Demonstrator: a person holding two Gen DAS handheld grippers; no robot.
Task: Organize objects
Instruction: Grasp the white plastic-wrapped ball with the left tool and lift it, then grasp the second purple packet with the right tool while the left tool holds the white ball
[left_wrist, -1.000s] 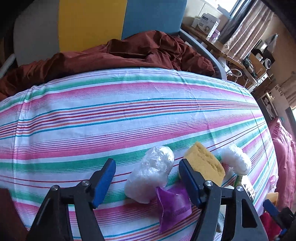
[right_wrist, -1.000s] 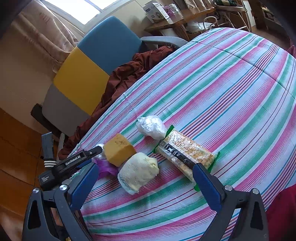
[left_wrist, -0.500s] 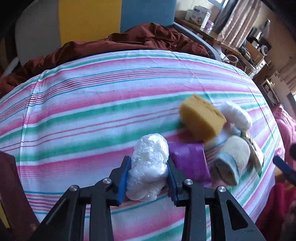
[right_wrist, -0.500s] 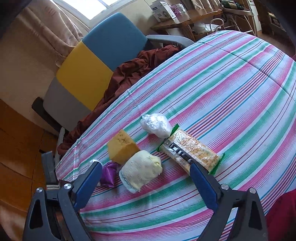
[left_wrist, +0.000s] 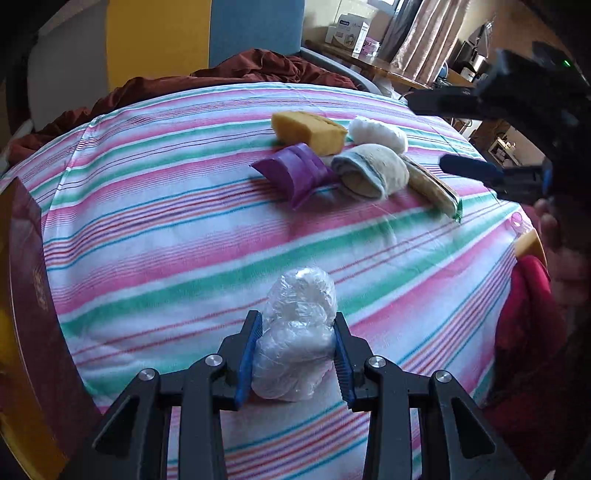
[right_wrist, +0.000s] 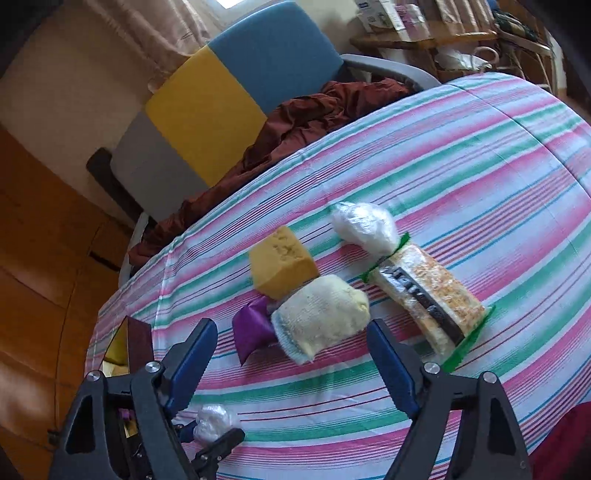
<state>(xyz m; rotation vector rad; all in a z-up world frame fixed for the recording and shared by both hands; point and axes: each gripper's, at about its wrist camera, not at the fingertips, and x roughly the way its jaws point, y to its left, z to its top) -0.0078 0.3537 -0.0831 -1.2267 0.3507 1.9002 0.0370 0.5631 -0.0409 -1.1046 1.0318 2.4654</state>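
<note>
My left gripper (left_wrist: 297, 356) is shut on a white bundle in clear plastic wrap (left_wrist: 297, 332), held over the near part of the striped bedcover (left_wrist: 184, 229); that bundle (right_wrist: 214, 422) also shows low in the right wrist view. Farther off lie a yellow sponge (left_wrist: 308, 131), a purple packet (left_wrist: 295, 171), a rolled cream cloth (left_wrist: 371, 171), a second white wrapped bundle (left_wrist: 376, 133) and a flat noodle packet (left_wrist: 434, 186). My right gripper (right_wrist: 290, 347) hovers just short of the cream cloth (right_wrist: 321, 315), jaws closing, with nothing pressed between them.
A dark maroon box (left_wrist: 33, 306) with a yellow inside stands at the left edge of the bed. A chair with yellow and blue panels (right_wrist: 236, 88) and a rust-brown blanket (right_wrist: 295, 122) sit behind. A red cloth (left_wrist: 528, 306) lies at the right.
My left gripper closed on the wrapped bundle and carried it away from the pile, toward the near left. My right gripper moved toward the cream cloth and its jaws narrowed.
</note>
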